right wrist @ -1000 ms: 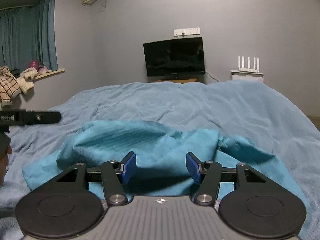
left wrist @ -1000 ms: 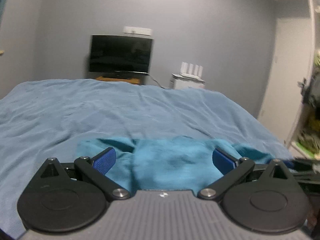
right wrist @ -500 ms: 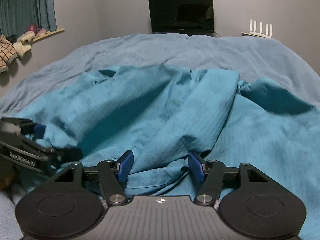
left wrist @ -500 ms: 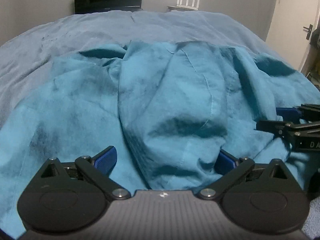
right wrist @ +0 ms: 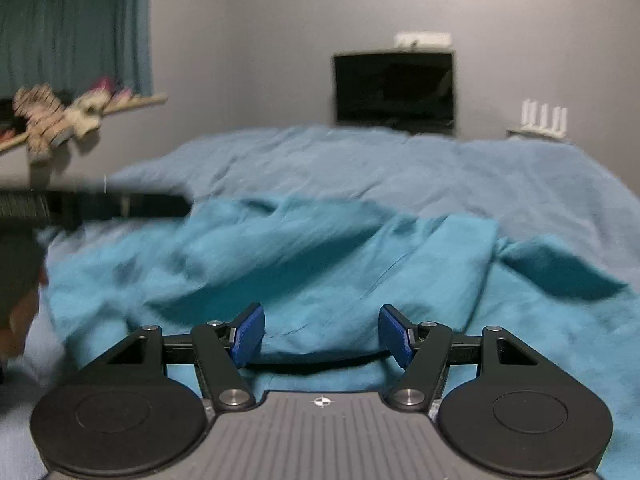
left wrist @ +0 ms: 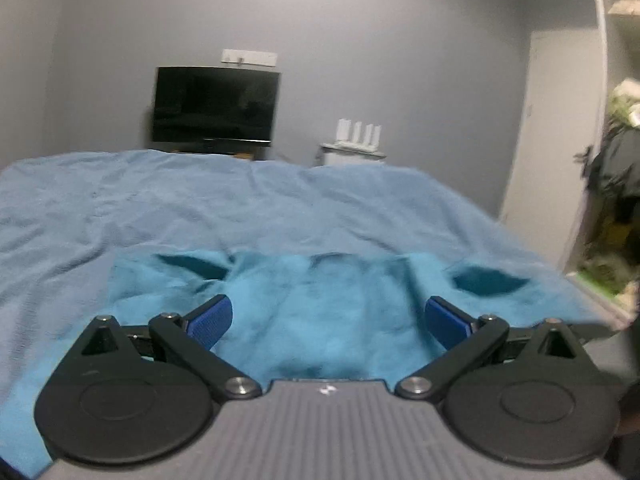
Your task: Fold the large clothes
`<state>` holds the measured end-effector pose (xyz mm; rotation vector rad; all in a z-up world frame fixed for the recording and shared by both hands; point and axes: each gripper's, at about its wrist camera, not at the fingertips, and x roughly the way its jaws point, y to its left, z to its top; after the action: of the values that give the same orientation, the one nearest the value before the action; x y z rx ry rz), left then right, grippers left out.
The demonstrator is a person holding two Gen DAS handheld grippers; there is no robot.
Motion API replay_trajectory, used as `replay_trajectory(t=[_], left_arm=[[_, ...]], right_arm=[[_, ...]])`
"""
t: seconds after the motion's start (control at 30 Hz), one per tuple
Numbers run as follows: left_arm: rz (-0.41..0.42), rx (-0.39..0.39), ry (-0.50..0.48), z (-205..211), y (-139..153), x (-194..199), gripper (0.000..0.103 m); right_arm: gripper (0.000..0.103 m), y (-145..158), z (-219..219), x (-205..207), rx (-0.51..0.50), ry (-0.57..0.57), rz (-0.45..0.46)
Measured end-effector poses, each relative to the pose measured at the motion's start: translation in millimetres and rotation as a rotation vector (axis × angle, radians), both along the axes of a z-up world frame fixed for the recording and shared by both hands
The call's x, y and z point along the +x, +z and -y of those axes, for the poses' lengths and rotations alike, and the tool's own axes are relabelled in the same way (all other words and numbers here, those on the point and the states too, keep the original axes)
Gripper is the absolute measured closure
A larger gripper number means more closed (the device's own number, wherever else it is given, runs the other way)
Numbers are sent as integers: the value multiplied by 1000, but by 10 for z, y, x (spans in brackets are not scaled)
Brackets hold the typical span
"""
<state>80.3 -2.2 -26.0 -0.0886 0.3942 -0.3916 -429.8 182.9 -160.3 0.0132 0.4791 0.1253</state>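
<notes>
Left wrist view: left gripper [left wrist: 326,322], jaws spread wide, blue pads [left wrist: 210,320] clear of cloth. Teal garment [left wrist: 320,300] lies rumpled on the bed just ahead of and below the jaws, not clasped.

Right wrist view: right gripper [right wrist: 322,334], jaws apart and just been opening; a ridge of the garment [right wrist: 304,264] sits between the pads [right wrist: 250,332], whether touching them cannot be told. Left gripper's black body [right wrist: 100,206] at the picture's left edge, above the garment's far side.

Surface: bed with light blue blanket [left wrist: 200,200], creased.

Room: grey wall; dark TV [left wrist: 214,106]; white router [left wrist: 358,134] on a small stand; curtain [right wrist: 76,28] and sill with soft toys [right wrist: 52,120]; door [left wrist: 556,140].
</notes>
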Motion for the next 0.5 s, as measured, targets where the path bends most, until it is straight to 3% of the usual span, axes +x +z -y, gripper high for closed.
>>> replay_trajectory(t=[0.07, 0.23, 0.33, 0.5], left_arm=[[-29, 17, -23, 40, -57, 32, 0], [-117, 10, -26, 25, -250, 155, 0], [-122, 73, -17, 55, -292, 173, 0], [-117, 178, -43, 147, -389, 80, 0]], right_arm=[[31, -113, -23, 93, -1, 17, -81], [31, -192, 151, 115, 115, 12, -101], [25, -72, 246, -74, 161, -56, -98], [24, 71, 464, -449, 208, -228, -195]])
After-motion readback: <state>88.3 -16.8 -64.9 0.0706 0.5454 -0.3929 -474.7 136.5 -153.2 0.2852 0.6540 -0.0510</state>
